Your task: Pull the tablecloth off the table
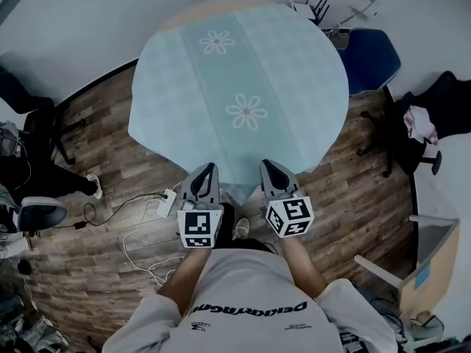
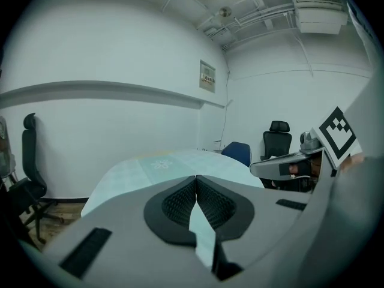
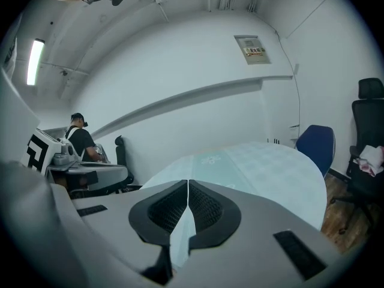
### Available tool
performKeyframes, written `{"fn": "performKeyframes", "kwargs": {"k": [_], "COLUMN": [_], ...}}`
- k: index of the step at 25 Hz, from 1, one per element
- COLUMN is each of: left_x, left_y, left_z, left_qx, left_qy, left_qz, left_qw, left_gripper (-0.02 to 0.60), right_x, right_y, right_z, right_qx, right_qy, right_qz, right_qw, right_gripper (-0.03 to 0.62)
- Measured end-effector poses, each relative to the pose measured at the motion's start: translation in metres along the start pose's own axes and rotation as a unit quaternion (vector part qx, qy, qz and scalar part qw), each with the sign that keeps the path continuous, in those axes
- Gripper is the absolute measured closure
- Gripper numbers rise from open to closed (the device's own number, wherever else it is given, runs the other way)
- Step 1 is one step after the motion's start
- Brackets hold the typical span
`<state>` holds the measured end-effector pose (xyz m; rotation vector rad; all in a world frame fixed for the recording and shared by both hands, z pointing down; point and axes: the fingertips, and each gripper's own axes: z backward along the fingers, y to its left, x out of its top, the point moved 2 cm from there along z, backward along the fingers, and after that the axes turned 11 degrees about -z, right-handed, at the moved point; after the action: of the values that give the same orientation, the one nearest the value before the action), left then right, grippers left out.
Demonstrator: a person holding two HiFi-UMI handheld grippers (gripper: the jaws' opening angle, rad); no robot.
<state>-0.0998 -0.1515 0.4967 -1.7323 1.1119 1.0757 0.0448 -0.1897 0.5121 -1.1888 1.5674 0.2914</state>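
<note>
Grey shirt (image 1: 246, 300) and two bare forearms fill the bottom centre of the head view. Just above them, a little below the frame's middle, the left gripper (image 1: 208, 169) and the right gripper (image 1: 269, 166) sit side by side. Each has its jaws pressed together on the near hem of the pale green, flower-printed tablecloth (image 1: 243, 65). That cloth lies spread over the round tabletop (image 1: 200, 6) in the upper middle, where a thin tan rim shows bare at the top. At upper right a blue chair (image 1: 372, 57) stands beside the tabletop.
</note>
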Motion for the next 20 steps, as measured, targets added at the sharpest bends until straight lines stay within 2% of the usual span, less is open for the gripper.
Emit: {"fn": "performKeyframes", "kwargs": {"k": [11, 20], "left_x": [-0.037, -0.069], "left_y": [0.043, 0.054], "left_z": [-0.086, -0.144], "left_qx": [-0.003, -0.019], "left_qy": [0.049, 0.090], "left_qz": [0.028, 0.056], "left_qw": [0.9984, 0.9942], "left_gripper": [0.560, 0.417], "right_x": [0.000, -0.006], "right_y": [-0.042, -0.079], "right_z": [-0.088, -0.140], "right_qx": [-0.025, -0.050], "right_qy": [0.036, 0.071], "right_qz": [-0.009, -0.016], "right_qw": [0.999, 0.996], "right_gripper": [0.542, 0.407]}}
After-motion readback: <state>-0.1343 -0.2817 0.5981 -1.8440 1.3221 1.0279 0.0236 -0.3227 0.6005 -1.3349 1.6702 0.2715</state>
